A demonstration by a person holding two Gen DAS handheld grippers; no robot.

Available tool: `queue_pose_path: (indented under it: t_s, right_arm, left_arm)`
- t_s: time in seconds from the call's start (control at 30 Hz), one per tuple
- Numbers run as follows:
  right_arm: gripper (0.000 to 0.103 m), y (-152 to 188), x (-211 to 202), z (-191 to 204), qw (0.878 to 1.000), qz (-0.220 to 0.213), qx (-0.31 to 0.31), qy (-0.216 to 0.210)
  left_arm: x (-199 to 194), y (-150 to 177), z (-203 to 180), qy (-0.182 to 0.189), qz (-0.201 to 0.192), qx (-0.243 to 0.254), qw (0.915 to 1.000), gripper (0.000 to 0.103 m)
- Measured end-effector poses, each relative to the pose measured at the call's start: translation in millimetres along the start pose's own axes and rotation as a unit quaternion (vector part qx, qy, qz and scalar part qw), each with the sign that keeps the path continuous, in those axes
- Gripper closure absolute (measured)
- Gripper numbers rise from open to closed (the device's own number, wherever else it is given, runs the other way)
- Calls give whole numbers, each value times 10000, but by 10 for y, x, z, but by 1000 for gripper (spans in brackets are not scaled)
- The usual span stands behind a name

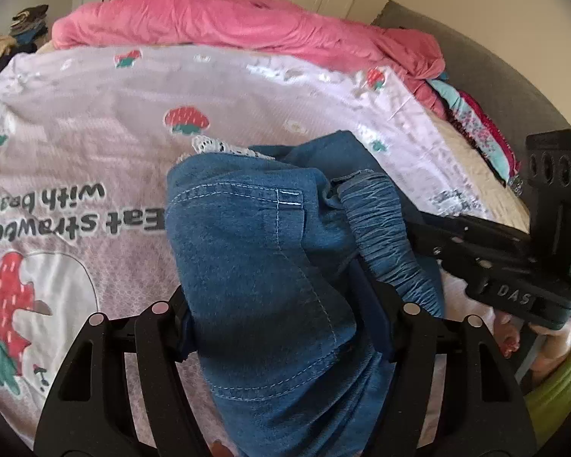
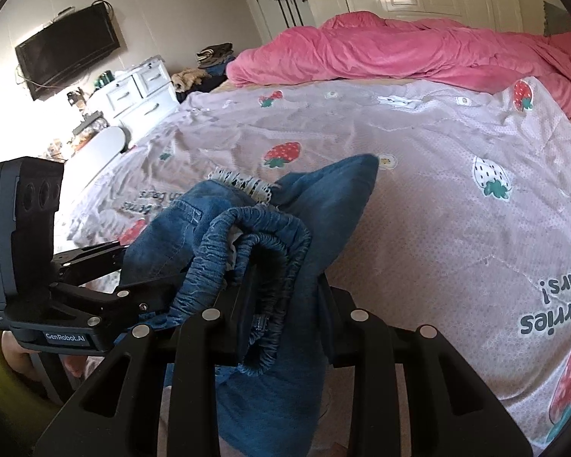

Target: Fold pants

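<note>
The pants [image 1: 262, 266], blue denim with an elastic waistband [image 2: 262, 251], hang bunched above the strawberry-print sheet [image 1: 95, 144] on the bed, held up between both grippers. The left gripper [image 1: 285, 327] has its jaws fairly wide and clamped on a thick fold of denim that fills the gap. The right gripper [image 2: 281, 327] has its jaws narrow and pinched on the gathered waistband, which loops over them. A white lace trim [image 2: 243, 184] shows at the far edge of the pants. A pink quilt [image 2: 418, 49] lies crumpled beyond the sheet.
</note>
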State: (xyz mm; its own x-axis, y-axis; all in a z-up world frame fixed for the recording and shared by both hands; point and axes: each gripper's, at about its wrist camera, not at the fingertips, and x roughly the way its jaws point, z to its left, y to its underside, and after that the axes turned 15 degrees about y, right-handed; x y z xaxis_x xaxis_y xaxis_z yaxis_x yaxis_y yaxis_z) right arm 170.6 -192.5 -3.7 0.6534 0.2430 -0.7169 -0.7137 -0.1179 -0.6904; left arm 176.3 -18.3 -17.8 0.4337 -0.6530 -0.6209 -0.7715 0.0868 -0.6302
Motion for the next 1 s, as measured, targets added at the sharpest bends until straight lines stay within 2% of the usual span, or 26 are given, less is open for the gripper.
queue_pose_path:
  t_s: [0.13,0.23,0.3,0.37,0.43,0.57,0.7,1.0]
  right_arm:
    - [74,60,148,-16,9995,249,-13,171]
    - [64,119,231,-49,9984,434,-57,369]
    - [53,165,274,-97,9974,561,48,441]
    - [52,209,323,-131,9964,652,71,535]
    - [44,242,370,-154,9950,735,82,666]
    - [39,281,402,-157,9940,755,91,789]
    - [39,285,384,-143,9940,681,49,858]
    - [38,280,297,-198,9955,549,237,731]
  left_arm:
    - [101,91,73,-112,131,-54,9998,36]
    - [123,129,84,-135,173,-88,9997,31]
    - [130,150,78,-177,192,-90,9996,28]
    - [140,165,83,-172,227,-125,9995,26]
    - [155,178,86,-175,258,-147,9994,26]
    - [174,186,91,-181,273,-158,9993,25]
    - [155,183,102,-173,255,-181,9994,24]
    - [106,187,93,-149,226,-205,9994,20]
